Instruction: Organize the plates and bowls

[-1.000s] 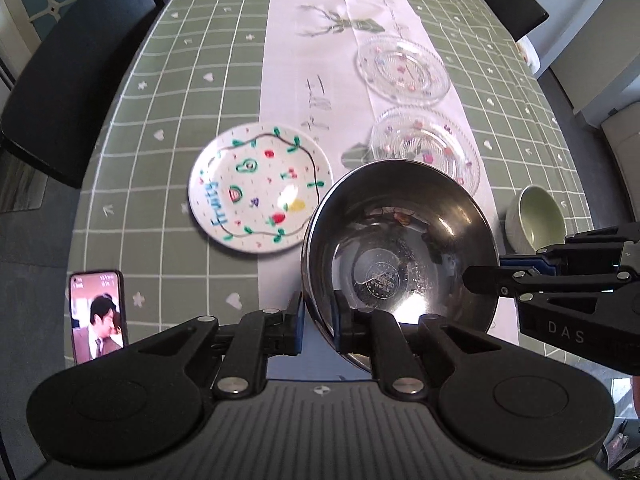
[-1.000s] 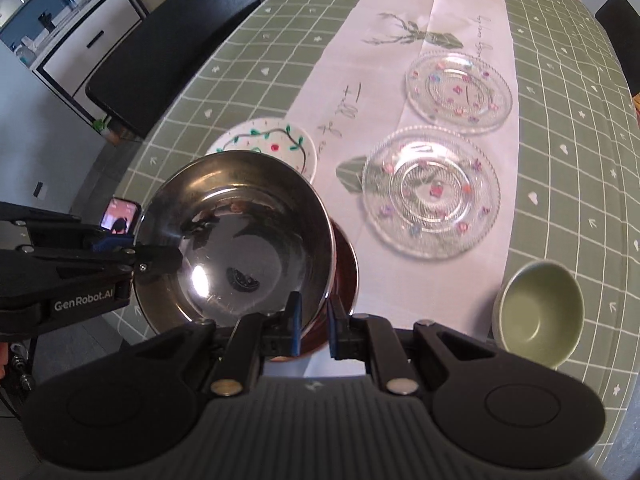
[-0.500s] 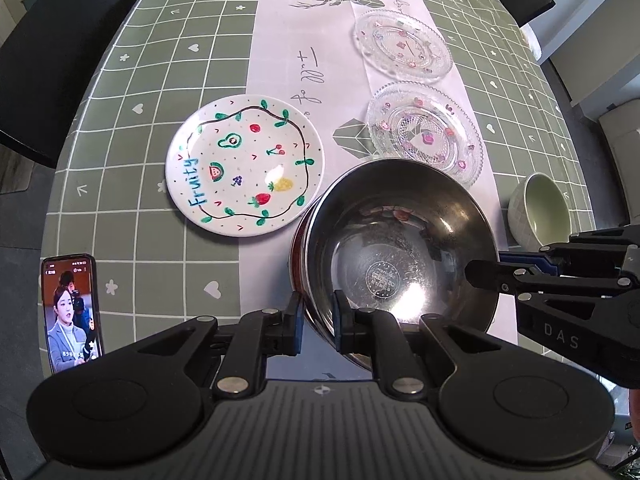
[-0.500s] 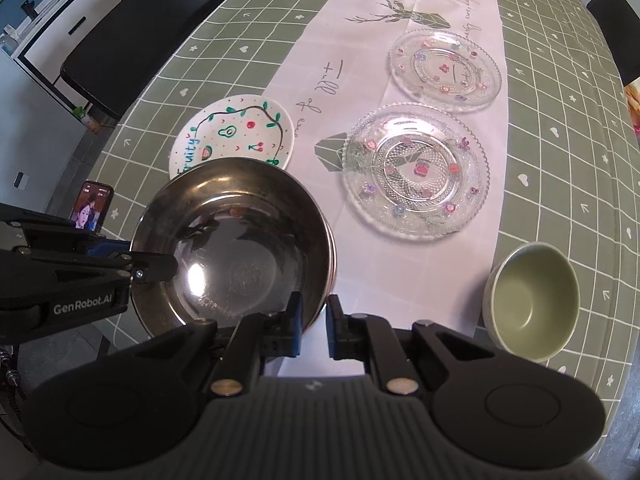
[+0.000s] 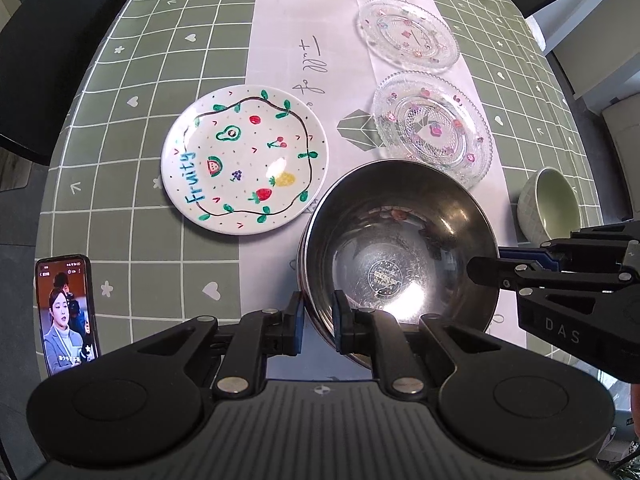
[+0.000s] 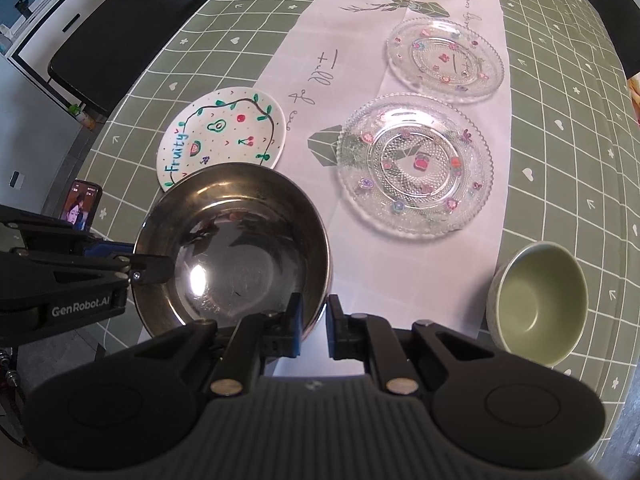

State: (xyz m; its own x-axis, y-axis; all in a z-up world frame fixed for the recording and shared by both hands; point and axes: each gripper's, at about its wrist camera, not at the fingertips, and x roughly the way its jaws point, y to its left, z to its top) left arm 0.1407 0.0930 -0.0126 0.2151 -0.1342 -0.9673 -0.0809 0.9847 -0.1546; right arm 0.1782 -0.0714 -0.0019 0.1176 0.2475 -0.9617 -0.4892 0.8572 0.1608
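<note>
Risk as I see it: both grippers pinch opposite rims of the steel bowl (image 5: pixel 400 256), which looks nested on another bowl at lower center of frame, so uneven release could tip it or skid the stack. Left gripper (image 5: pixel 318 322) is clamped on the near rim from below-frame. Right gripper (image 6: pixel 311 326) is likewise clamped on its rim, both level, pointing up-frame.
</note>
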